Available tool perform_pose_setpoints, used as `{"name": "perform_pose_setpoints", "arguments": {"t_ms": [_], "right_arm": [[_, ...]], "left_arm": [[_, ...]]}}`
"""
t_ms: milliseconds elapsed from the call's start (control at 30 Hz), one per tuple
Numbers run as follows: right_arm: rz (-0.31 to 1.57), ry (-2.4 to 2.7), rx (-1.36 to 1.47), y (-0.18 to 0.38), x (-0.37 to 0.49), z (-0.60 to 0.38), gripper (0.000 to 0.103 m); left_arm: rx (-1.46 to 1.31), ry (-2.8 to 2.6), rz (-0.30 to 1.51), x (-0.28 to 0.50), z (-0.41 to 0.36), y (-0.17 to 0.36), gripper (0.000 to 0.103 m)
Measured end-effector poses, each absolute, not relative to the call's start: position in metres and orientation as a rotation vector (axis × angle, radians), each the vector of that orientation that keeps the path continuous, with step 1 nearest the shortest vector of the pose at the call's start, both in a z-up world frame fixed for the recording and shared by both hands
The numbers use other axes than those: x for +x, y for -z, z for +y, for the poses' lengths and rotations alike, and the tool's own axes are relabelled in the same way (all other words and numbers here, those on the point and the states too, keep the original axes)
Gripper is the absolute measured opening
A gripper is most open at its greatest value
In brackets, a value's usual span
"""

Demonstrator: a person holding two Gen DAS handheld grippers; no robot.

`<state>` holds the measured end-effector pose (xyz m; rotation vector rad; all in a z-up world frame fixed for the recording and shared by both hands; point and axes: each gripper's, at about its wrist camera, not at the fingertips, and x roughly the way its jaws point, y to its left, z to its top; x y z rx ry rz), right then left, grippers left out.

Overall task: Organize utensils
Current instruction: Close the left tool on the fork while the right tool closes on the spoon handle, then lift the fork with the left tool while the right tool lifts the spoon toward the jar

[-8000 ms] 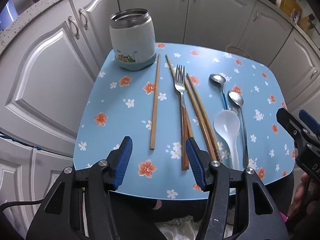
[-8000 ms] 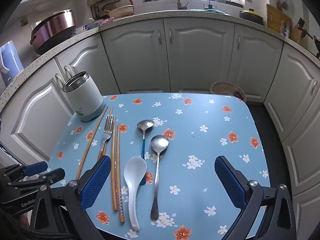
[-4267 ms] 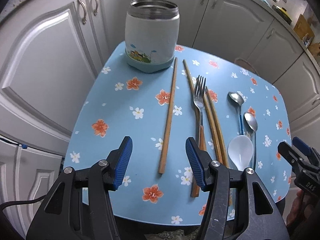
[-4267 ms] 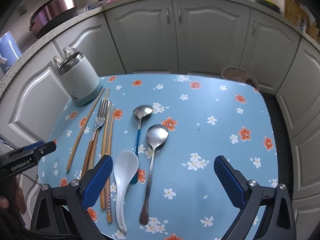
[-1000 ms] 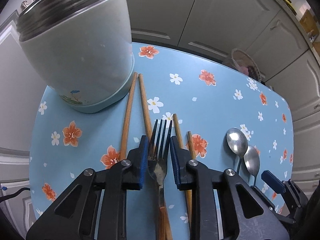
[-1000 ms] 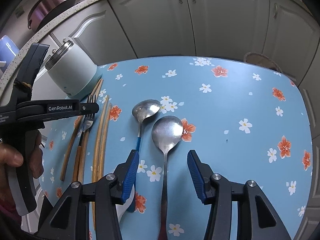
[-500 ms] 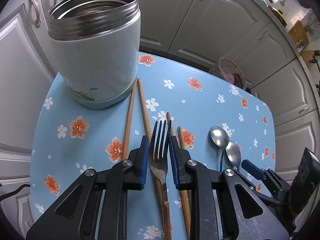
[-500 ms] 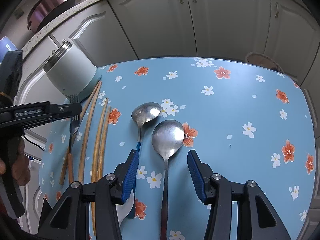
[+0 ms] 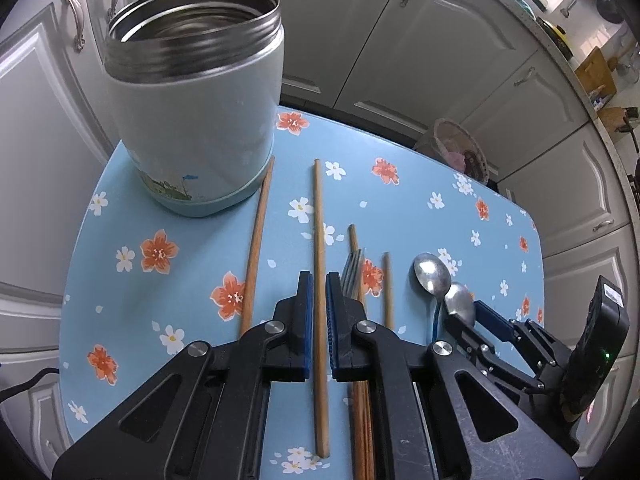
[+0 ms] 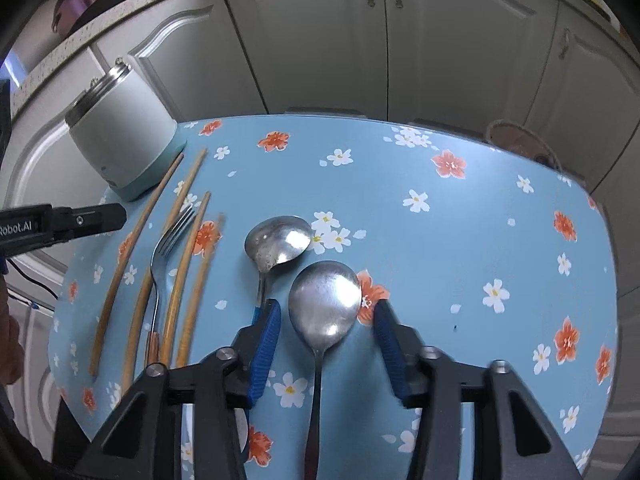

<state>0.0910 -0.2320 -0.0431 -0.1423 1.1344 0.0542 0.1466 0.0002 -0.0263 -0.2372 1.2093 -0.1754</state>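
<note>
One blue flower-patterned table [image 10: 480, 200]. At its far left corner stands one pale green steel-rimmed jar [image 9: 200, 128], lid off, with only bare steel wall showing inside. Four wooden chopsticks [image 9: 256, 240] lie along the left edge, and one wooden-handled steel fork [image 10: 160, 264] lies among them. There are two steel spoons, the large one [image 10: 324, 300] just beside the blue-handled one [image 10: 276, 240]. The left gripper [image 9: 318, 280] has just been closing and is nearly shut, clamping nothing, with a chopstick showing through the slit. The right gripper [image 10: 327, 308] is also closing. It straddles the large spoon, pads apart from it.
</note>
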Motion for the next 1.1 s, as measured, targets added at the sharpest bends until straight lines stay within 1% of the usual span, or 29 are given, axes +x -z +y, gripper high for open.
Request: {"name": "perform_pose_setpoints", "arguments": {"t_ms": [167,300,533,767,933,1100], "right_arm": [[1.123,-0.071,-0.144,0.045,0.090,-0.232,0.035],[1.132,-0.074,-0.140,0.045,0.084,-0.236,0.035],[1.134,-0.073,-0.091,0.042,0.072,-0.249,0.035],[1.130,-0.080,-0.066,0.041,0.069,-0.253,0.035],[1.121,-0.099,-0.067,0.041,0.066,-0.254,0.035],[1.091,-0.123,-0.017,0.028,0.056,-0.261,0.035]], "left_arm": [[-0.269,0.183,1.237,0.147,0.003,0.031,0.005],[-0.239,0.210,1.253,0.143,-0.007,0.034,0.007],[-0.292,0.209,1.295,0.148,-0.026,0.048,0.012],[-0.218,0.140,1.308,0.161,-0.041,0.061,0.012],[-0.188,0.130,1.289,0.165,-0.047,0.060,0.005],[-0.230,0.185,1.245,0.154,-0.037,0.043,0.003]]}}
